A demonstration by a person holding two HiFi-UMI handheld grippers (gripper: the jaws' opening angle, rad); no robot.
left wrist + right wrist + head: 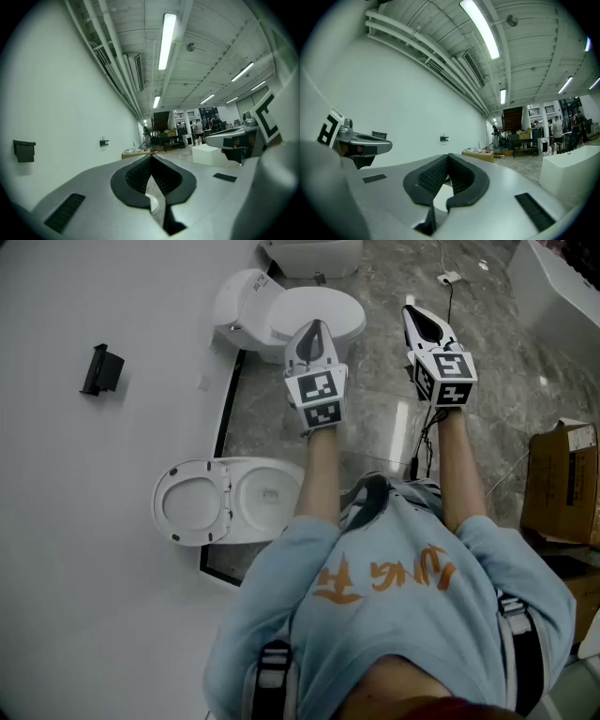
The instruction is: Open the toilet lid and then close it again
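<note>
The person (394, 615) holds the left gripper (315, 329) and right gripper (418, 320) clenched, both empty. The toilet lid (345, 311) at 12 o'clock lies shut, so opening likely remains.

Two toilets stand along the wall (84, 596) on the left: the near toilet (225, 501) just left of the person's left arm, and the far toilet (291, 313) beyond it. A wall bracket (101, 369) sits on the wall to their left. The left tool (315, 329) overlaps the far toilet's lid in the head view. The right tool (412, 307) is to its right above the floor (375, 418), and a cardboard box (561, 482) stands on the floor at the right.
</note>
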